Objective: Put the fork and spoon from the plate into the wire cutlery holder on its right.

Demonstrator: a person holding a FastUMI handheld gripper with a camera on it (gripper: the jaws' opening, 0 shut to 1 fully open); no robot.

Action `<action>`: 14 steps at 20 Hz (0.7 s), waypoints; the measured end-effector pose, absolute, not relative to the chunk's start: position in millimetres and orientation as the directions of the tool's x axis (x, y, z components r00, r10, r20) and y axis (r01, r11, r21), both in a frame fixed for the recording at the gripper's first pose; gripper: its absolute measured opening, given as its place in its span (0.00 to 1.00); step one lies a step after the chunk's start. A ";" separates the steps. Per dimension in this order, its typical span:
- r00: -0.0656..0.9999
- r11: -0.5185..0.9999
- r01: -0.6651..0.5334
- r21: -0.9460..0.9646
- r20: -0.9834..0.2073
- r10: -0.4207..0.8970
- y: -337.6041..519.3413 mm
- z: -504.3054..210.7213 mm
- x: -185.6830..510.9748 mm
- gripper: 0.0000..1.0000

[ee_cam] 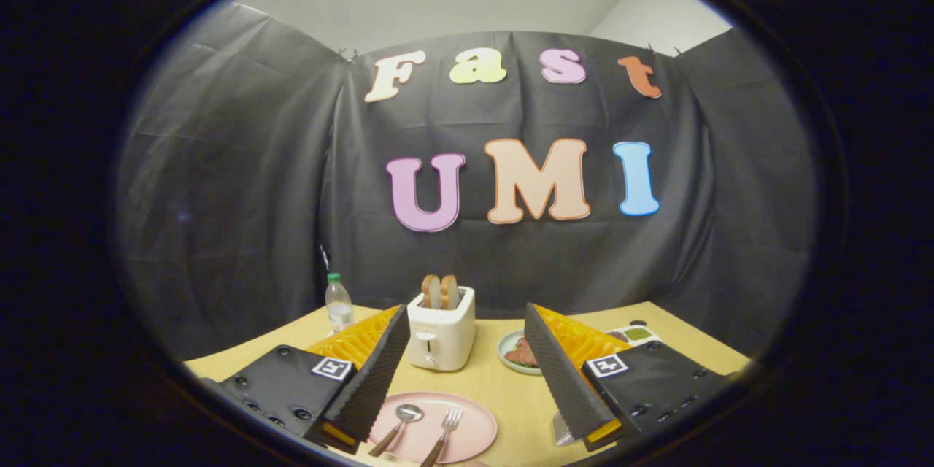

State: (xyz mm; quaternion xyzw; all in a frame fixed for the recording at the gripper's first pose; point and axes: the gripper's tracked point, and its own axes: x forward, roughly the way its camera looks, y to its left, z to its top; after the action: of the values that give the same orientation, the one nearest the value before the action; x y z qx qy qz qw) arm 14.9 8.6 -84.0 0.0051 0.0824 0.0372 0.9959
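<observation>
Hand-held gripper (467,379) with fingers wide apart and holding nothing, above the pink plate (474,441).

On the plate lie the spoon (398,427) and the fork (443,434), side by side and not touching; both point their heads away toward the white toaster (440,336), handles near the plate's close edge, long axes leaning slightly right. A wire cutlery holder (560,432) shows partly beside the right finger. Bare counter (511,387) lies open between plate and toaster. Beyond are a water bottle (338,304) and a small dish of food (516,352).
</observation>
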 end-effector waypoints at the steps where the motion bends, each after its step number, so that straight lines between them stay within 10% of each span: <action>1: 0.980 0.997 -0.077 0.018 -0.182 0.079 9.4 -92.3 14.7 1.00; 14: 0.873 0.986 -0.168 -0.004 -0.465 0.147 28.7 -216.7 1.7 1.00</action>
State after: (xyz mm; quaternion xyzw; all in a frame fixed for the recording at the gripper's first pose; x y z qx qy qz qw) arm 1.7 28.7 -216.7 -0.0221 0.2386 0.0814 0.9674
